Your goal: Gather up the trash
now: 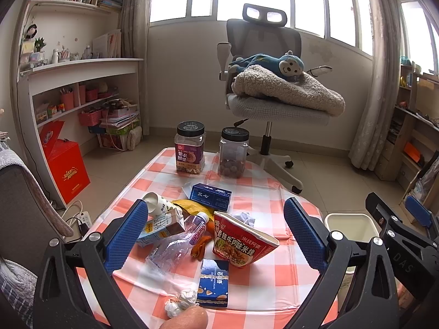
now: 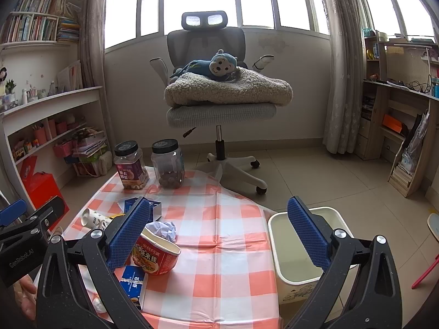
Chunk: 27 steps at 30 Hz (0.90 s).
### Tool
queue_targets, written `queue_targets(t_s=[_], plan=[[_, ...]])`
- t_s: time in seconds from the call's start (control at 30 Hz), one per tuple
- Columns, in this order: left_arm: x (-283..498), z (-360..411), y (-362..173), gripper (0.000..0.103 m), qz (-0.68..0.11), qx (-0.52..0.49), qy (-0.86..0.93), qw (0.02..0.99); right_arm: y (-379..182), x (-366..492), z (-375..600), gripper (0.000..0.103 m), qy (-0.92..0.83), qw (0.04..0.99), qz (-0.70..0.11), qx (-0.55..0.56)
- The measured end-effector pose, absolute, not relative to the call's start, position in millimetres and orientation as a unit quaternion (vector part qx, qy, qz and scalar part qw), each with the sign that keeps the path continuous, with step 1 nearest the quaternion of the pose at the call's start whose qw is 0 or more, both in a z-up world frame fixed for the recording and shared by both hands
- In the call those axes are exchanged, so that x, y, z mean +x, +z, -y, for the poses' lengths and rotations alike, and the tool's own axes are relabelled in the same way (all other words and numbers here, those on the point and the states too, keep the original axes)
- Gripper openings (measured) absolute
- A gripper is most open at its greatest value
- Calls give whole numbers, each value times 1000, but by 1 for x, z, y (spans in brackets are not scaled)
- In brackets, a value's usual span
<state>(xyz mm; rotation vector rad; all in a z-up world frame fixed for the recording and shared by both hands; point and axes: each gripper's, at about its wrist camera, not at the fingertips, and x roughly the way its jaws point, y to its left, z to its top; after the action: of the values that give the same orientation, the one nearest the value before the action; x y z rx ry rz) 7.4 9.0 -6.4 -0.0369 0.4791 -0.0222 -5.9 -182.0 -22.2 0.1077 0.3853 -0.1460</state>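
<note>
Both tools wide open, holding nothing — left tool point(image 1: 215, 235), right tool point(image 2: 219, 234). Red paper noodle cup point(image 1: 241, 242) lies tipped on the checked surface point(image 1: 258, 189), beside the cream plastic bin point(image 2: 299, 257). Light, crushable — probably best pinched at the stiffer rim.

Both cameras sit low and close over the near edge of the checked worktop point(image 1: 255, 189), each looking forward between the blue fingers of its own claw toward the window wall. The left one hangs right over the litter, slightly left. The right one is set further right, taking in the bin point(image 2: 301, 260) beside the worktop. Both share the office chair point(image 1: 274, 63), the two jars and the red noodle cup point(image 2: 156, 255).
</note>
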Motion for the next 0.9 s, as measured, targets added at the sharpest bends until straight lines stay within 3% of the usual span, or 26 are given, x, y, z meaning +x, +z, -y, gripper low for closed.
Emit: queue_targets(t_s=[0.9], plan=[[7,-11,-4,96,-241,-21,-11,970,-23,-5,181,96,-71,977,-195,55]])
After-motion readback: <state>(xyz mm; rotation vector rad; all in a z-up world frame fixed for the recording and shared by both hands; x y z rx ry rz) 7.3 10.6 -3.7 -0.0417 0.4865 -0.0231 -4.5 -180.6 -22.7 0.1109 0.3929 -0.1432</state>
